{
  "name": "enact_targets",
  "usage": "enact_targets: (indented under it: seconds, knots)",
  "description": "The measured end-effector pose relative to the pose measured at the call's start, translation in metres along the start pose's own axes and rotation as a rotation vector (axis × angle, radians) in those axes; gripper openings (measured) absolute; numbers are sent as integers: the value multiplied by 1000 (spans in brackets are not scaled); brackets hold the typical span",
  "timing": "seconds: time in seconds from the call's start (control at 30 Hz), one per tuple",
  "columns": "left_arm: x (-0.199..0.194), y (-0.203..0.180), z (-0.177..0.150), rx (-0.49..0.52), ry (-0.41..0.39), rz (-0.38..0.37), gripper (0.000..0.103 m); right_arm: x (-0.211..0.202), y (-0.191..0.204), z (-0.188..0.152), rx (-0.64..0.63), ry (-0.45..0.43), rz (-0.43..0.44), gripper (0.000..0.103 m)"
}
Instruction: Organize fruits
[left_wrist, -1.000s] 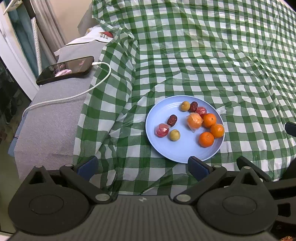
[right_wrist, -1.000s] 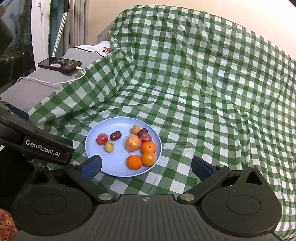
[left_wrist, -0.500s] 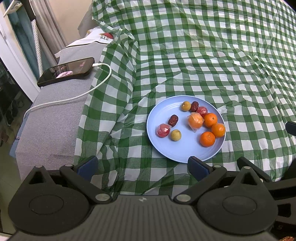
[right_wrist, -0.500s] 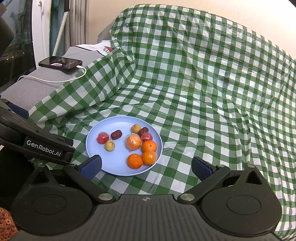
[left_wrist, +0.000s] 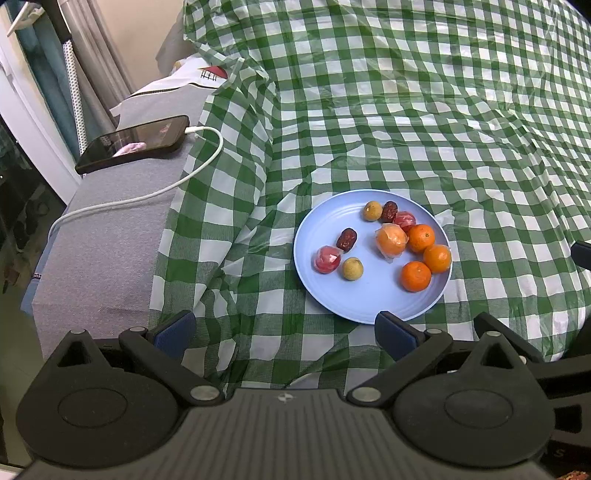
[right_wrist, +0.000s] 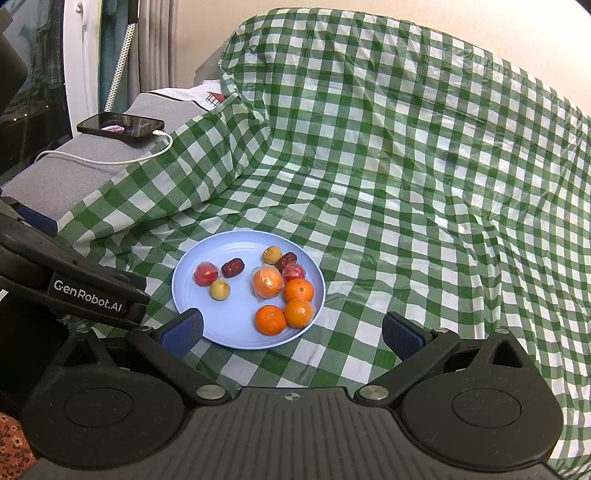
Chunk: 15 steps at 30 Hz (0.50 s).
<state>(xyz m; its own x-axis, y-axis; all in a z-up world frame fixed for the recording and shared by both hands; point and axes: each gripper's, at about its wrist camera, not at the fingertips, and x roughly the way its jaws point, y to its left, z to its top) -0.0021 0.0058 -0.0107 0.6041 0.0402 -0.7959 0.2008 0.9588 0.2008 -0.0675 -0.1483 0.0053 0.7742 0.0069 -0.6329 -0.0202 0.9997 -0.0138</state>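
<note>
A light blue plate (left_wrist: 332, 229) (right_wrist: 236, 332) lies on the green checked cloth and holds several small fruits. Three oranges (left_wrist: 416, 276) (right_wrist: 270, 319) cluster at its right side, beside a plastic-wrapped orange (left_wrist: 391, 240) (right_wrist: 267, 282). Two dark red dates (left_wrist: 346, 239) (right_wrist: 232, 267), two yellowish round fruits (left_wrist: 352, 268) (right_wrist: 220, 289) and two wrapped red fruits (left_wrist: 326, 259) (right_wrist: 205, 273) are spread over the rest. My left gripper (left_wrist: 284, 330) is open with nothing between its fingers, just short of the plate's near rim. My right gripper (right_wrist: 291, 330) is open and empty too, its left fingertip over the plate's near edge.
The green checked cloth (left_wrist: 424, 110) covers a sofa seat and backrest. On the bare grey armrest (left_wrist: 107, 236) at left lies a black phone (left_wrist: 135, 143) with a white charging cable (left_wrist: 155, 192). The left gripper's body (right_wrist: 70, 288) shows at the right wrist view's left edge.
Both views have crept slightly; the plate sits a touch further right in each. Nothing was grasped or let go, and the fruits have not moved on the plate.
</note>
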Motion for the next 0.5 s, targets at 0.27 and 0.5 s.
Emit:
enact_targets:
  seconds: [0.27,0.5]
  knots:
    - [0,1,1,7,-2,0,103,0,0,0,0,0,0,102]
    - [0,1,1,13,-7,-1,103,-1,0,0,-1,-1,1,102]
